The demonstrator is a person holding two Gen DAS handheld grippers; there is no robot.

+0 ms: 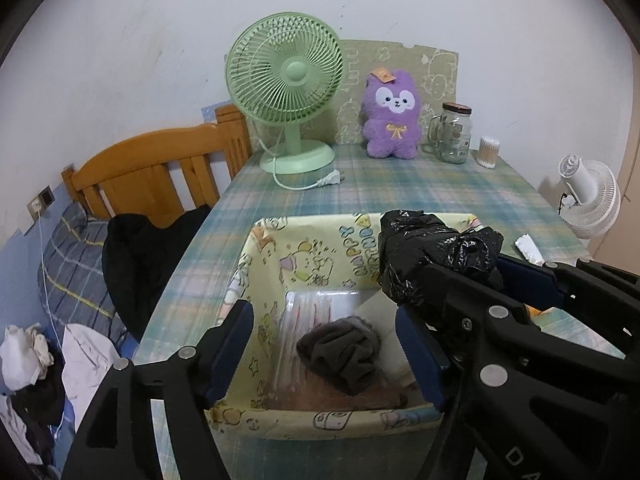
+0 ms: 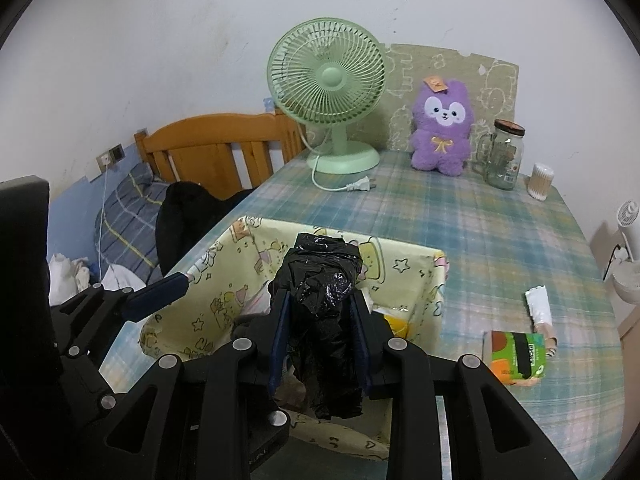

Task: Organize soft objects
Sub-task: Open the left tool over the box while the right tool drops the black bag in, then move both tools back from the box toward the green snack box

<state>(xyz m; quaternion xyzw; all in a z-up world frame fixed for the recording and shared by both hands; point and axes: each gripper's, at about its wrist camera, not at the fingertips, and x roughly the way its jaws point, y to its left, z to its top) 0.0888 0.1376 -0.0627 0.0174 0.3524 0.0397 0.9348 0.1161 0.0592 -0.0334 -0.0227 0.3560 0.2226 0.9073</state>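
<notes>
A yellow cartoon-print box (image 1: 320,416) stands on the plaid table near its front edge. Inside it lies a dark grey bundled cloth (image 1: 340,354) on clear plastic packets. My left gripper (image 1: 326,350) hangs over the box, open, its blue pads well apart on either side of the cloth and not touching it. My right gripper (image 2: 318,300) is shut on a crumpled black plastic bag (image 2: 320,280), held above the box (image 2: 400,252). In the left wrist view the bag (image 1: 432,256) sits over the box's right side. A purple plush toy (image 2: 442,128) sits upright at the back.
At the back stand a green desk fan (image 1: 286,76) with its loose plug, a glass jar (image 1: 452,132) and a cotton swab tub (image 1: 489,152). A tissue pack (image 2: 516,358) and white tube (image 2: 540,306) lie right of the box. A bed with clothes (image 1: 132,264) borders the table's left.
</notes>
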